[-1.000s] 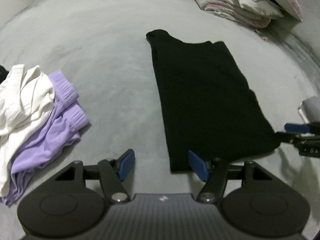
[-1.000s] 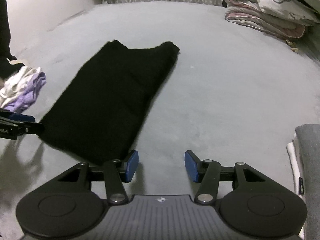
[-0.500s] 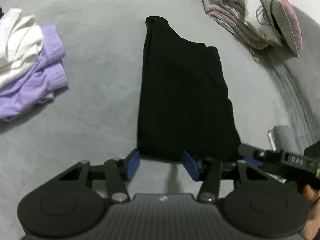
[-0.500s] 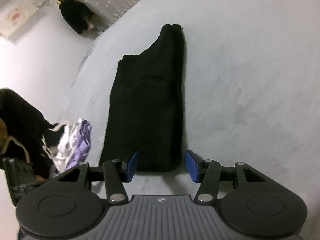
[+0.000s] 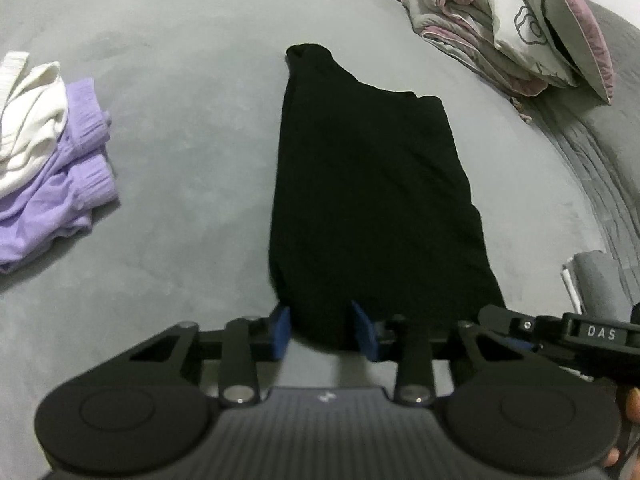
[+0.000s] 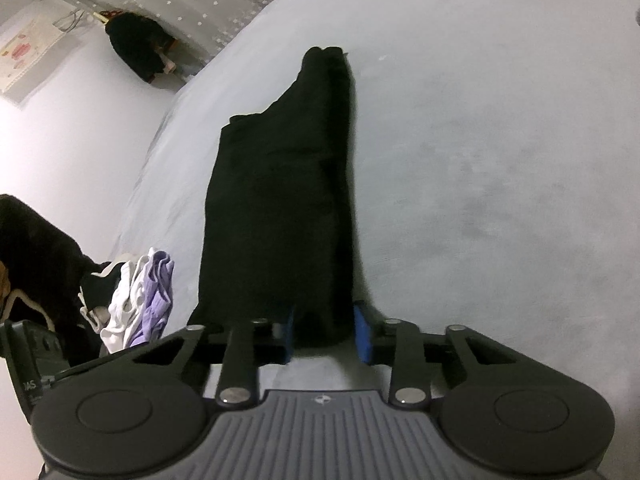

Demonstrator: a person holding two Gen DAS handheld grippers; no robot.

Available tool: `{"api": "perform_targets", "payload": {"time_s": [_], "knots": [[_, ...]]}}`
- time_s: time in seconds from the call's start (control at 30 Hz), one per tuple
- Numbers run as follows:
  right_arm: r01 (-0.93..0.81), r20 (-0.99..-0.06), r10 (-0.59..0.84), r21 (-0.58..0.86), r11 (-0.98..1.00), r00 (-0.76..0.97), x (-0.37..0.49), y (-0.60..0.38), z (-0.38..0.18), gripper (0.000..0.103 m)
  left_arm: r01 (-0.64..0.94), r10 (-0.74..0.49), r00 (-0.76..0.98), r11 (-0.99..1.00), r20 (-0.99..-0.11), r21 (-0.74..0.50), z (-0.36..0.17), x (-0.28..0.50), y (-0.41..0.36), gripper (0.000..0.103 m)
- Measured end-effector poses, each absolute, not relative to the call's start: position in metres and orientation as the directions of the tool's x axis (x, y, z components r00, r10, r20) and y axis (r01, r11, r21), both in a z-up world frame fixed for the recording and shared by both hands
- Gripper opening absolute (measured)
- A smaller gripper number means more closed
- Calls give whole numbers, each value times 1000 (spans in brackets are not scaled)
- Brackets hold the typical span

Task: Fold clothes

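A black garment (image 5: 372,184), folded into a long strip, lies lengthwise on the grey bed (image 5: 180,80). My left gripper (image 5: 322,334) is at the strip's near left corner. Its jaws are closing, and the bunched cloth fills the gap between the blue pads (image 5: 280,332). My right gripper (image 6: 324,332) is at the near right corner of the same black garment (image 6: 276,200). Its jaws are closing too, with cloth pressed between the pads (image 6: 362,334). In the left wrist view the right gripper's body (image 5: 560,332) shows at the right edge.
A pile of white and lilac clothes (image 5: 52,152) lies to the left of the garment. Folded quilts (image 5: 512,28) sit at the far right. A grey folded item (image 5: 596,280) lies near the right edge. A person's dark sleeve (image 6: 32,248) is at the left.
Both grippers have come down to the garment's near hem and rolled. Their jaws have narrowed from wide open onto the two near corners.
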State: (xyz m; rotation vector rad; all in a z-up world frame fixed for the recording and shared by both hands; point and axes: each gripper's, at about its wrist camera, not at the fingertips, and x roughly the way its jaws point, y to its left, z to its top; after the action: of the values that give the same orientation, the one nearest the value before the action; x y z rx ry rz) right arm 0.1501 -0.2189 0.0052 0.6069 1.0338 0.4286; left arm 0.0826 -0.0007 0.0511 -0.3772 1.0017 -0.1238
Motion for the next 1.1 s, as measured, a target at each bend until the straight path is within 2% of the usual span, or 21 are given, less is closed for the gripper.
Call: {"api": "perform_targets", "payload": {"time_s": [0.07, 0.23, 0.47, 0.67, 0.83, 1.1], "knots": [[-52, -663, 591, 644, 763, 459, 150, -218, 5, 26, -59, -259, 545, 937, -798, -344, 51, 81, -3, 28], [-60, -669, 579, 629, 775, 466, 150, -214, 6, 26, -50, -222, 551, 953, -804, -298, 55, 76, -5, 20], [-58, -674, 571, 621, 781, 469, 150, -213, 6, 26, -57, -223, 550, 952, -805, -302, 57, 74, 1, 20], [-61, -676, 566, 616, 786, 471, 149, -211, 7, 25, -34, -203, 556, 963, -806, -266, 57, 73, -3, 26], [-68, -680, 560, 606, 793, 474, 149, -209, 7, 26, -24, -178, 566, 973, -805, -232, 58, 71, -8, 36], [-84, -688, 547, 584, 808, 477, 148, -206, 8, 25, -20, -156, 576, 979, -802, -205, 58, 67, -13, 37]]}}
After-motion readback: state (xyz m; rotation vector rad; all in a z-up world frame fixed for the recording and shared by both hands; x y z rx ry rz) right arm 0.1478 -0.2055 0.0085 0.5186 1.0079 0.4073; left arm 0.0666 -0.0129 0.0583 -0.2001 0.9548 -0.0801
